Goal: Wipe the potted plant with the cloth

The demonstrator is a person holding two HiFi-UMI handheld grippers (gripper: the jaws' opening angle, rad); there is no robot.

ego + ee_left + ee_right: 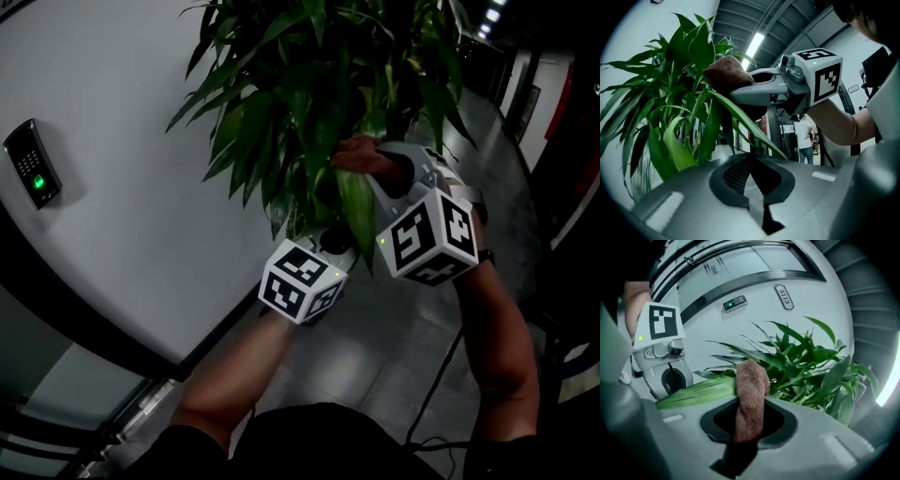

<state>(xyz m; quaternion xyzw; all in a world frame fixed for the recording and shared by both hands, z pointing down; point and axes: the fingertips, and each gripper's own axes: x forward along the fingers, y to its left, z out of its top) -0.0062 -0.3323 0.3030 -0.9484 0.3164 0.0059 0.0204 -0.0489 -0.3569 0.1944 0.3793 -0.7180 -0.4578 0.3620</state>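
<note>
The potted plant (309, 84) stands by a curved white wall; its pot is hidden by leaves and grippers. My right gripper (377, 167) is shut on a brown cloth (361, 153), which rests on a long green leaf (698, 391). The right gripper view has the cloth (751, 394) sticking up from between the jaws. My left gripper (333, 242) sits just below and left of that leaf (356, 211). The left gripper (751, 161) has its jaws together with nothing green between them. The leaf (740, 122) slants down to the rim of one jaw.
A keypad reader (33, 176) with a green light is on the white wall (112, 84). A dark baseboard (94, 328) follows the wall's foot. A cable (441, 375) trails over the tiled floor. A person (805, 138) stands far off down the corridor.
</note>
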